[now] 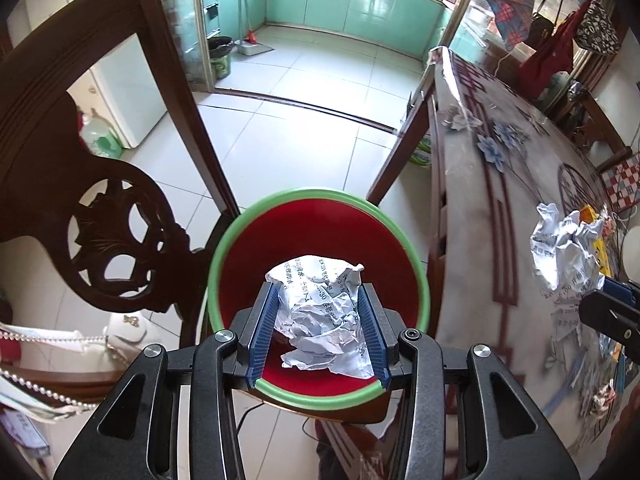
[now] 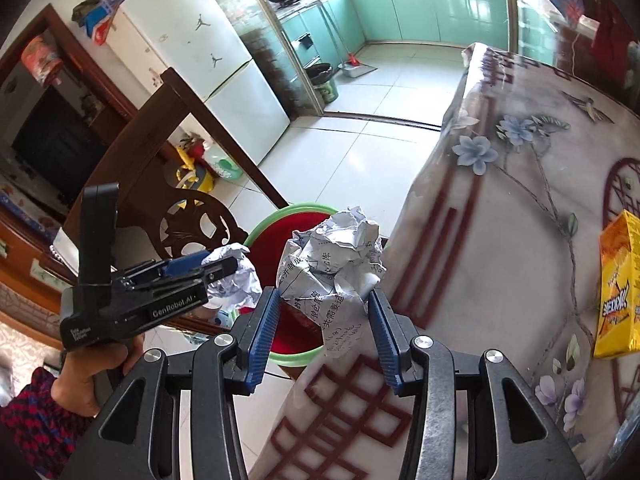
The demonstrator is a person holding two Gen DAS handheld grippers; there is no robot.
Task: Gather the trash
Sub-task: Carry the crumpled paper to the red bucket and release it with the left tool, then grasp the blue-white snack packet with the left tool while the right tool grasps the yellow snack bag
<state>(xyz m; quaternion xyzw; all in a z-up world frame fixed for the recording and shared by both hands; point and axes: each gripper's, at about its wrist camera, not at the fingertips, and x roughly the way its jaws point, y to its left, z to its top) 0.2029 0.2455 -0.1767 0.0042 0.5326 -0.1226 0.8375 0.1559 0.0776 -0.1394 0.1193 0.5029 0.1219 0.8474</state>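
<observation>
**Two paper balls held at the bin, neither dropped yet**

Left wrist view: the left gripper [image 1: 318,328] is clenched on a crumpled paper ball [image 1: 320,320], its blue ribbed pads [image 1: 262,332] pressing the wad from either side. The ball hangs directly over the mouth of the red bin [image 1: 320,236] with the green rim, which fills the centre of the picture; I judge it is held there so that letting go drops it straight inside. No other trash shows on the visible red interior. A carved wooden chair [image 1: 120,248] stands at nine o'clock, touching or just beside the bin. At three o'clock the right gripper [image 1: 612,304] shows from the side over the table [image 1: 500,208], a second paper ball [image 1: 564,252] at its tip.

Right wrist view: the right gripper [image 2: 322,320] grasps the second paper ball [image 2: 334,260], pads closed against its lower half, the wad standing up above them. It sits over the table [image 2: 500,220] edge, with the red bin [image 2: 280,240] just beyond at eleven o'clock, so this one probably waits its turn. At nine o'clock the left gripper [image 2: 216,272] points toward the bin with its paper ball [image 2: 240,276] in front. A yellow box [image 2: 618,284] lies on the table at three o'clock, likely trash left to collect.
</observation>
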